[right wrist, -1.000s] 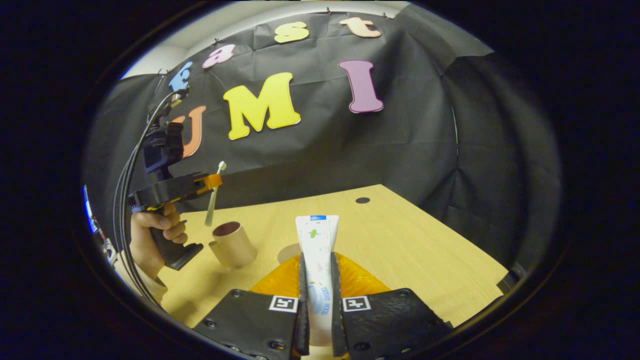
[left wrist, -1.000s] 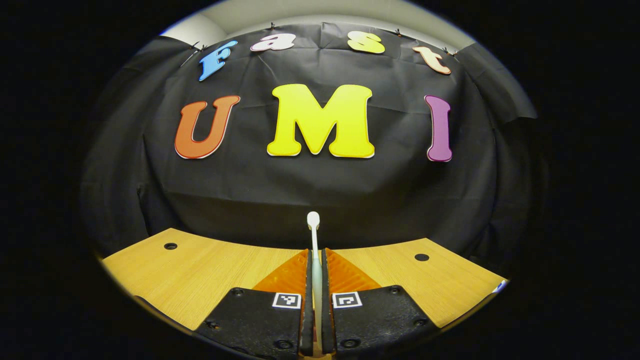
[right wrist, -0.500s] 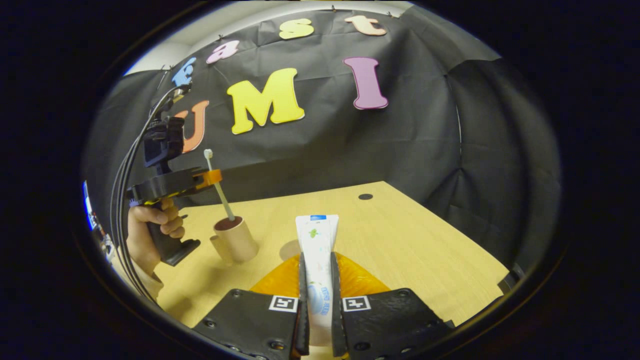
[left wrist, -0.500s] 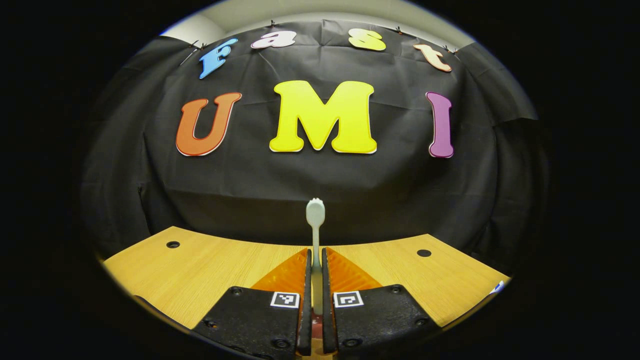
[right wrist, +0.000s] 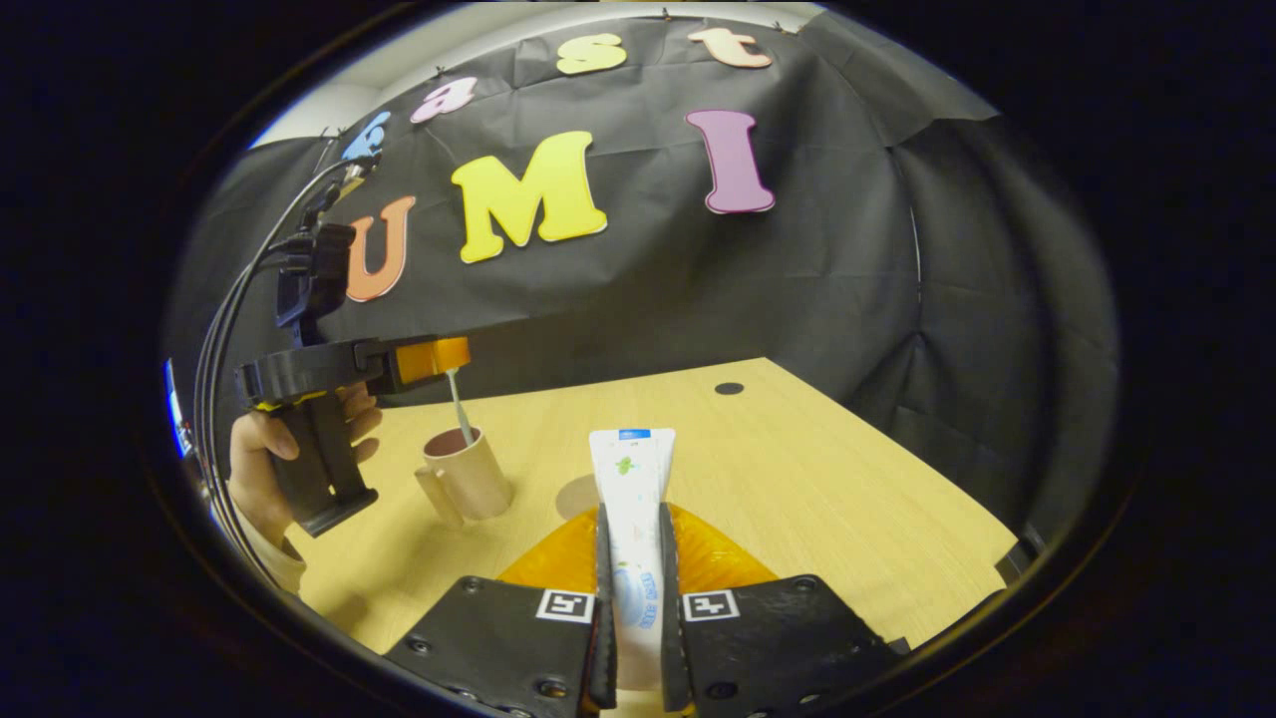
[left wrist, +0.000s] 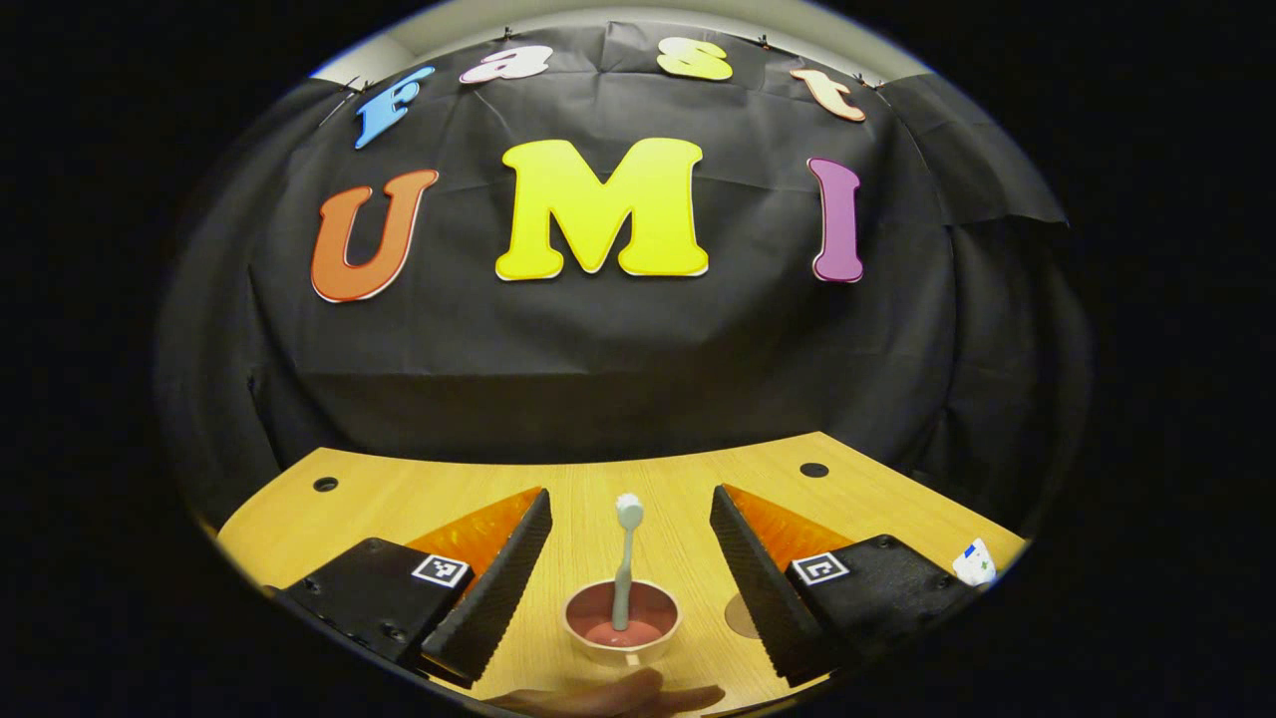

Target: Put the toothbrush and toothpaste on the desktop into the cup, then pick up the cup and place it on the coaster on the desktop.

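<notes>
We saw the toothbrush (left wrist: pixel 626 558) standing in the cup (left wrist: pixel 621 623), our left gripper (left wrist: pixel 630 558) spread; the right gripper (right wrist: pixel 631 598) pinched the toothpaste (right wrist: pixel 631 499); the coaster (left wrist: pixel 740 616), probably, awaited.

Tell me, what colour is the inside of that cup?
The cup is reddish pink inside, beige outside; the left gripper view shows it best.

We are seeing the white toothbrush (left wrist: pixel 625 563) standing head-up and slightly tilted inside the beige cup (left wrist: pixel 621 623), which is sitting upright on the desktop, its handle towards us. The white toothpaste (right wrist: pixel 632 524) tube is pointing forward, cap end hidden.
</notes>
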Demonstrator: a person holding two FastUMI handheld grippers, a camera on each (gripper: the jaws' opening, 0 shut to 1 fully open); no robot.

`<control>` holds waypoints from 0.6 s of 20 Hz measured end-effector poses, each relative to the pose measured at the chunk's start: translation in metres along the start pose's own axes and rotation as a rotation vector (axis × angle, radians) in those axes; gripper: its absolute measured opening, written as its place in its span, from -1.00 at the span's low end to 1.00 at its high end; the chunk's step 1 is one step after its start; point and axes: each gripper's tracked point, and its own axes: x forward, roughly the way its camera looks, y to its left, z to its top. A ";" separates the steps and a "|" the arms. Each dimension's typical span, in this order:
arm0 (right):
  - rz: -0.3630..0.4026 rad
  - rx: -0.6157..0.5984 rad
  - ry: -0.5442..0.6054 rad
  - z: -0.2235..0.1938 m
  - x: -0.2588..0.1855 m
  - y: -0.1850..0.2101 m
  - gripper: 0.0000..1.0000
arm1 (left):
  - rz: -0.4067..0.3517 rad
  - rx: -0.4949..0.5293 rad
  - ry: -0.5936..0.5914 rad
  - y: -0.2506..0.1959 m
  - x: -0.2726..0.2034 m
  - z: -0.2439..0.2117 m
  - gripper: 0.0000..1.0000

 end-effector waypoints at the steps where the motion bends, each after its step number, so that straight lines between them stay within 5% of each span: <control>1: 0.011 -0.001 -0.005 0.003 0.002 0.003 -0.65 | -0.001 -0.012 -0.014 0.001 -0.004 0.002 1.00; 8: 0.085 -0.094 -0.139 0.070 0.021 0.059 -0.63 | 0.064 -0.051 -0.019 0.034 -0.050 -0.001 1.00; 12: 0.205 -0.048 -0.219 0.110 0.036 0.113 -0.63 | 0.097 -0.054 -0.018 0.055 -0.079 -0.024 1.00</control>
